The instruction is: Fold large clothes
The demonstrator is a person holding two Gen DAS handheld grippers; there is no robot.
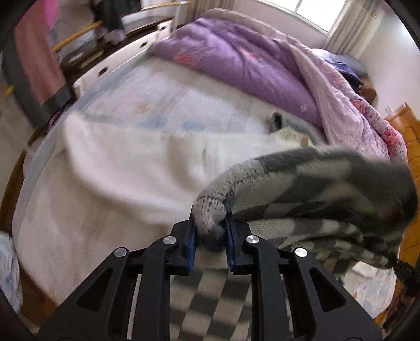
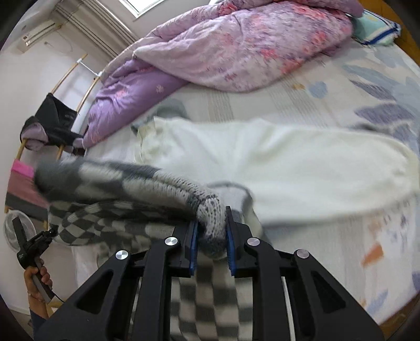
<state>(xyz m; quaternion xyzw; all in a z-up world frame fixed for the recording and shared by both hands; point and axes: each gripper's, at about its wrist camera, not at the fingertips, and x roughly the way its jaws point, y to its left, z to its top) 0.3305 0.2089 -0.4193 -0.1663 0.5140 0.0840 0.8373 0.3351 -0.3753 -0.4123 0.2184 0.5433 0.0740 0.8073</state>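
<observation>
Over on the left a pink and grey cloth [image 1: 39,70] hangs from a rack, and beside it a white cabinet [image 1: 123,56] runs along the edge of the bed [image 1: 162,91]. A white garment [image 1: 126,162] lies flat across the mattress, spread wide over the patterned sheet [image 2: 354,86]. Behind it a purple quilt [image 1: 236,60] is heaped up toward the window [image 1: 315,10], with its pink flowered side [image 2: 249,44] turned outward.

The checked grey sweater [image 1: 315,188] is lifted off the bed, stretched between the two tools and blurred along its length. The left gripper [image 1: 210,245] has its blue pads pressed onto a bunched knitted edge of the sweater, and more checked fabric hangs down below the fingers. The right gripper [image 2: 211,245] pinches the other knitted end the same way, the sweater sagging away to its left above the white garment.

At the far right of the bed a striped pillow [image 2: 378,28] rests by the wooden headboard [image 1: 409,147]. From the right-hand camera, the person's left hand [image 2: 36,278] shows gripping its black handle.
</observation>
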